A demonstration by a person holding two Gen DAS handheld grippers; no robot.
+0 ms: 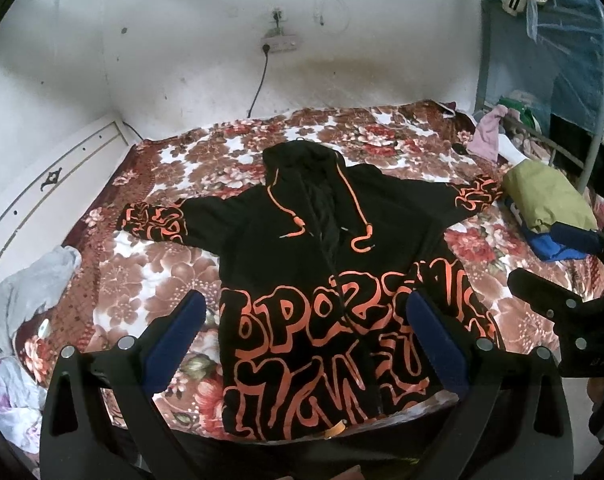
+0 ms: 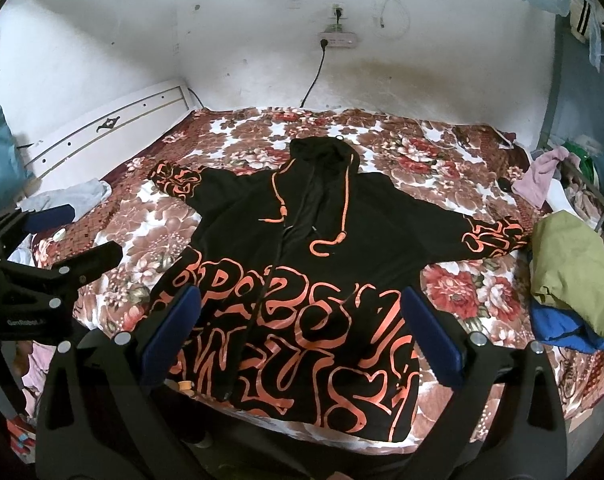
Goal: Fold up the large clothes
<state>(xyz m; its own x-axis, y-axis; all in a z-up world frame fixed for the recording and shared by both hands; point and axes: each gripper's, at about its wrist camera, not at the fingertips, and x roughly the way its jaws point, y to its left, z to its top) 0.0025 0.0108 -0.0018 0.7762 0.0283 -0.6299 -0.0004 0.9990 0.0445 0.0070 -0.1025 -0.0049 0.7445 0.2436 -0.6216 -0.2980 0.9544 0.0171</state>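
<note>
A black zip hoodie (image 1: 322,248) (image 2: 314,264) with orange lettering and orange drawstrings lies flat, front up, on the floral bedspread (image 1: 150,280) (image 2: 462,160). Its hood points to the wall and both sleeves are spread sideways. My left gripper (image 1: 306,312) hovers open above the hem on the near side, holding nothing. My right gripper (image 2: 302,312) is open too, above the lower front of the hoodie. The right gripper shows at the right edge of the left wrist view (image 1: 558,276), and the left gripper at the left edge of the right wrist view (image 2: 70,236).
A folded olive garment (image 1: 550,196) (image 2: 570,268) on a blue one (image 1: 558,248) (image 2: 562,328) sits at the bed's right edge. A grey cloth (image 1: 34,284) (image 2: 66,198) lies at the left edge. A white headboard (image 1: 42,192) (image 2: 102,136), a wall socket with cable (image 1: 276,44), and a metal bunk frame (image 1: 594,136) surround the bed.
</note>
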